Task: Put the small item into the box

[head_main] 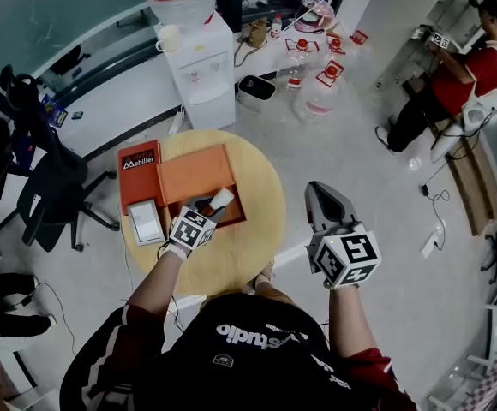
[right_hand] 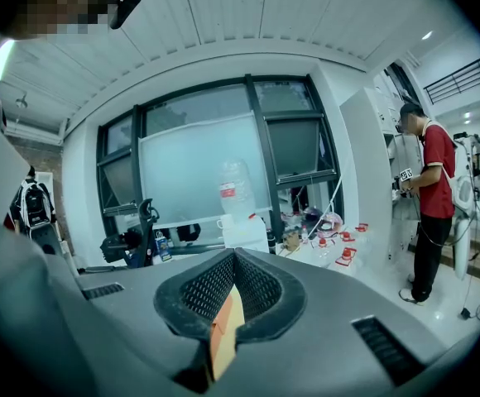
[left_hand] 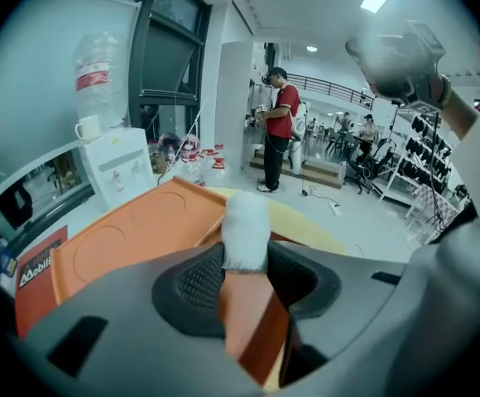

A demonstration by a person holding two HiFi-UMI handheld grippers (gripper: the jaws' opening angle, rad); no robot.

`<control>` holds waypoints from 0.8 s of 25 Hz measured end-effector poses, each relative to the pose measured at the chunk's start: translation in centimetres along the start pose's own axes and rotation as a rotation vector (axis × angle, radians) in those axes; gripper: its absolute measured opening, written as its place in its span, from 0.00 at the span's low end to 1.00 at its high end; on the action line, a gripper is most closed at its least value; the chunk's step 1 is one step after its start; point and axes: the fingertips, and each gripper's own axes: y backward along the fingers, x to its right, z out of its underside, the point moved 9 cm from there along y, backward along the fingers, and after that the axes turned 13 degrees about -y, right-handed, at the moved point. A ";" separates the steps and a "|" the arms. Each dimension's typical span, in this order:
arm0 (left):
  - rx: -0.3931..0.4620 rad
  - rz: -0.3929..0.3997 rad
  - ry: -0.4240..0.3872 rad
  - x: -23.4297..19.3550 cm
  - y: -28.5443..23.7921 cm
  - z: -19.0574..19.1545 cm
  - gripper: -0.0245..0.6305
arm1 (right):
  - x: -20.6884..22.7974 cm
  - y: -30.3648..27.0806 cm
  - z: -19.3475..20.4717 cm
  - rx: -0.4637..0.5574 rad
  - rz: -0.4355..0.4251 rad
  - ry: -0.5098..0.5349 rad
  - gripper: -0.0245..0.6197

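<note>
An orange box [head_main: 188,178] lies open on the round wooden table [head_main: 261,187], its lid [left_hand: 132,238] folded flat to the left. My left gripper [head_main: 213,206] is shut on a small white cylindrical item [head_main: 222,198] and holds it over the box's open cavity. In the left gripper view the white item [left_hand: 245,230] sticks out upright between the black pads [left_hand: 197,279] of the left gripper [left_hand: 245,256]. Off the table's right edge, my right gripper [head_main: 315,188] is held up in the air. Its jaws meet with nothing between them, as the right gripper [right_hand: 234,256] view shows.
A red carton [head_main: 139,165] with a white device [head_main: 146,222] on it sits at the table's left. Behind the table stand a water dispenser [head_main: 201,67] and water jugs [head_main: 317,92]. An office chair [head_main: 51,187] is at the left, and a person in red [head_main: 476,67] far right.
</note>
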 end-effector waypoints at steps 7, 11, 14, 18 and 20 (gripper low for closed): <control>-0.065 0.039 0.004 -0.3 -2.0 1.2 0.29 | 0.9 0.0 0.5 -0.019 0.011 -0.021 0.08; -0.102 0.058 -0.001 0.0 -3.4 1.7 0.29 | 1.5 0.2 0.4 -0.025 0.019 -0.021 0.08; -0.126 0.069 -0.007 0.0 -3.9 2.1 0.29 | 1.6 0.1 0.5 -0.027 0.021 -0.020 0.08; -0.149 0.071 0.005 -0.4 -4.9 2.5 0.29 | 2.1 0.2 0.7 -0.034 0.027 -0.025 0.08; -0.166 0.074 -0.014 -0.4 -5.3 2.9 0.29 | 2.2 0.3 0.8 -0.036 0.030 -0.028 0.08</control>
